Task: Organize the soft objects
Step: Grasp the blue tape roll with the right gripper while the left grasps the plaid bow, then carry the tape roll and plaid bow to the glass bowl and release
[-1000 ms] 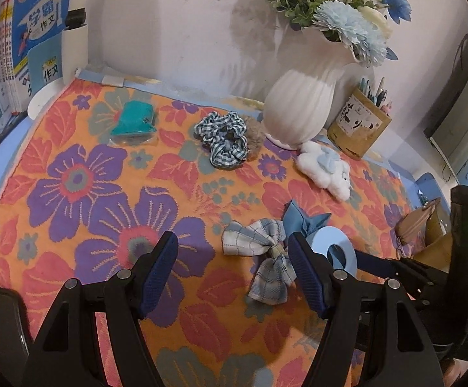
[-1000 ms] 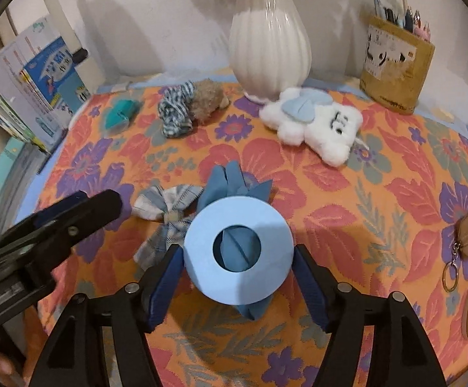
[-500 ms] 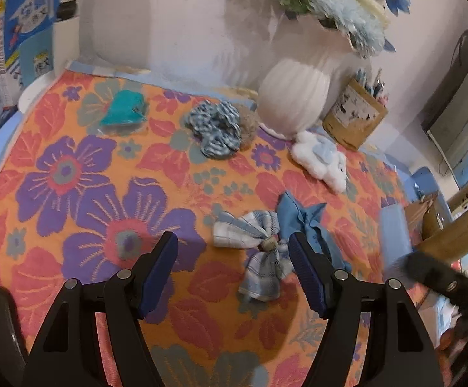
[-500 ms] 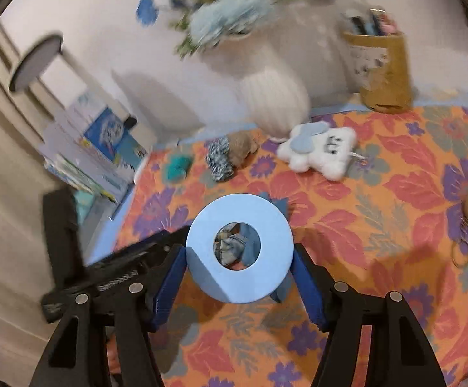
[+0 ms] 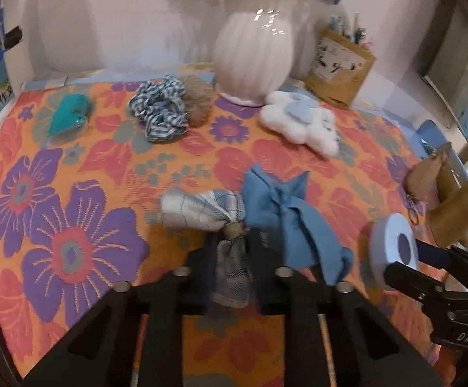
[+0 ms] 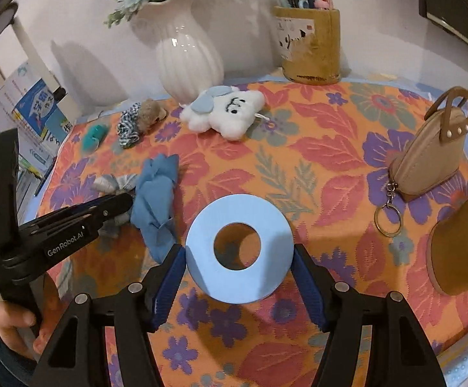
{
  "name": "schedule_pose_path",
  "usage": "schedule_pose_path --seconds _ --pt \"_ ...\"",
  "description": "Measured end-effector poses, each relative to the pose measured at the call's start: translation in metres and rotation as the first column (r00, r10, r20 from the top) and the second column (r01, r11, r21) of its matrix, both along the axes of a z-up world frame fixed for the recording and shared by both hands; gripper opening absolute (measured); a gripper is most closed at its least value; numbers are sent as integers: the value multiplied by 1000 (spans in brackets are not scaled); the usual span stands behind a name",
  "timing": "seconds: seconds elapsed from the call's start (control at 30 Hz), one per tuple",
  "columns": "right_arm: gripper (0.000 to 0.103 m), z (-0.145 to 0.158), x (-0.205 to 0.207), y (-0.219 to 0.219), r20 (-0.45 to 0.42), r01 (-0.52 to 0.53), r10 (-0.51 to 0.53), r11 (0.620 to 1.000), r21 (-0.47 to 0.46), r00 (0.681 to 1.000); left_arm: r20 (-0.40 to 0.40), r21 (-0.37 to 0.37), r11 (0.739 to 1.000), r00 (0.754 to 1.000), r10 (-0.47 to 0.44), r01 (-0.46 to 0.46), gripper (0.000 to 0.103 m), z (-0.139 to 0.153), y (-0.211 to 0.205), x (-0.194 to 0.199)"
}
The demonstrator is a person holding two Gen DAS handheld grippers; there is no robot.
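Note:
My left gripper (image 5: 232,251) is shut on the tail of a plaid fabric bow (image 5: 208,211) lying on the floral cloth; it also shows in the right wrist view (image 6: 111,208). A blue fabric bow (image 5: 285,213) lies just right of it. My right gripper (image 6: 238,258) is shut on a light blue foam ring (image 6: 238,247), held above the cloth; the ring shows at the right in the left wrist view (image 5: 393,251). A checked scrunchie (image 5: 161,111), a brown pompom (image 5: 198,100), a teal soft item (image 5: 69,116) and a white cloud plush (image 5: 301,122) lie farther back.
A white vase (image 5: 253,54) and a pen holder (image 6: 309,45) stand at the back. Books (image 6: 31,113) stand at the left edge. A tan purse with a keyring (image 6: 433,151) and a brown cylinder (image 6: 463,242) are at the right.
My left gripper moved forward and closed on the plaid bow. My right gripper carried the foam ring off to the right, away from the bows.

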State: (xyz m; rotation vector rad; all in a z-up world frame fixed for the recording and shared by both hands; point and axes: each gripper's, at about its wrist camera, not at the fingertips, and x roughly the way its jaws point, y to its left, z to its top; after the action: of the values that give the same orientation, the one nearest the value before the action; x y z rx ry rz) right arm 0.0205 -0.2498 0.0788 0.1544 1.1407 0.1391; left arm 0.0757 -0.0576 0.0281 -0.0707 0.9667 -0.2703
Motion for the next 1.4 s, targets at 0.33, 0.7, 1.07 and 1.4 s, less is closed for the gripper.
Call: schedule_pose_path --seconds 0.33,0.7,1.07,1.4 --pt "65 29 -25 7 59 -10 11 1000 -15 998 108 -49 998 994 -30 36 12 48 9 -44" --pt "65 98 -97 -17 143 41 -39 999 -17 989 241 -143 951 942 -234 273 12 124 -44 -123" --pt "65 159 -205 -158 225 403 -385 914 -41 895 280 -156 775 780 -560 613 12 168 -189 -192" --pt "65 195 -218 -300 295 639 -621 768 44 726 278 -130 694 698 -660 708 12 197 -332 -177"
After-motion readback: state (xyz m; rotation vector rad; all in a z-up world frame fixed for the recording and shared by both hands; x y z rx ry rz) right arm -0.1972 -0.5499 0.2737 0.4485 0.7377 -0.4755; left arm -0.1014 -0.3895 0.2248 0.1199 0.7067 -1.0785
